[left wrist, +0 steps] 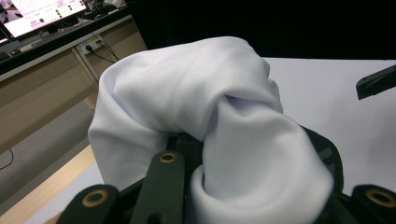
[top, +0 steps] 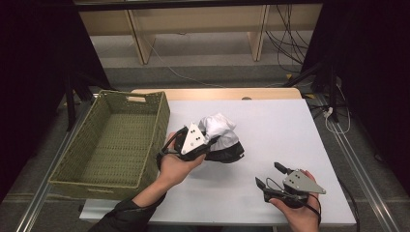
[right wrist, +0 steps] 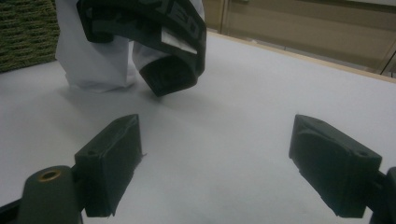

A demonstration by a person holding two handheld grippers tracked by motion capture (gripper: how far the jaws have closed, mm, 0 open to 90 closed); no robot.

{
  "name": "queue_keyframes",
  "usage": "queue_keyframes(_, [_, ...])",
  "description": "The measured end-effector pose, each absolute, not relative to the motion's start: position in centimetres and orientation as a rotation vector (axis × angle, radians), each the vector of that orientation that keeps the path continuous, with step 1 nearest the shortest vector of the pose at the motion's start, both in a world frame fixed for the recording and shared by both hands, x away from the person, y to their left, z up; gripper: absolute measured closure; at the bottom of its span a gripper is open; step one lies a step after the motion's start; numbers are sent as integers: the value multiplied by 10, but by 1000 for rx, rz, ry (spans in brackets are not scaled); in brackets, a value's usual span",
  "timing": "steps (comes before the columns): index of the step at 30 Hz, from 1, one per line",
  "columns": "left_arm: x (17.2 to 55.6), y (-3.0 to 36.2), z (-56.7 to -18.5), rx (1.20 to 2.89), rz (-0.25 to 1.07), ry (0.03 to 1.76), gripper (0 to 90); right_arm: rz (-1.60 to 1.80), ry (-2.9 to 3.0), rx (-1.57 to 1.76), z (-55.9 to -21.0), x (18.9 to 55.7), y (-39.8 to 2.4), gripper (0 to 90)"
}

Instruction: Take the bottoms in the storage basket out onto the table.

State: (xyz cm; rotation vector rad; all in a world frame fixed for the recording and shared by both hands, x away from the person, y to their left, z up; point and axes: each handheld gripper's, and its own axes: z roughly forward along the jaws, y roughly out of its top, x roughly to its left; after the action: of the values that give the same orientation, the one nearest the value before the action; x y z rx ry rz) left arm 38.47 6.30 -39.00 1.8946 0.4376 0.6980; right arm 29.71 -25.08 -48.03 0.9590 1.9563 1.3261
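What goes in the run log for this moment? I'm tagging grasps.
left gripper: shut on white-and-black garment | right gripper: open, nothing between fingers | basket: beside garment

I'm seeing bare white table (top: pixel 290 130) lying open across the right half of the frame, green woven basket (top: pixel 116 140) walling off the left, bundled white-and-black garment (top: pixel 223 137) sitting mid-frame, blocking centre passage.

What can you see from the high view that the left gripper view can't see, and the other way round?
The high view alone gives the green woven basket, the garment's black part and the right gripper, open and holding nothing. The left gripper view alone gives a lit screen on a far desk. Both show the white cloth clamped by the left gripper and the white table.
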Motion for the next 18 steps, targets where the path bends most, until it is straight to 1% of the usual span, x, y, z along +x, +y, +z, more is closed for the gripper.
queue_keyframes(18, [391,50,-417,2004,692,441,742,1336,1952,958,-481,297,-251,179])
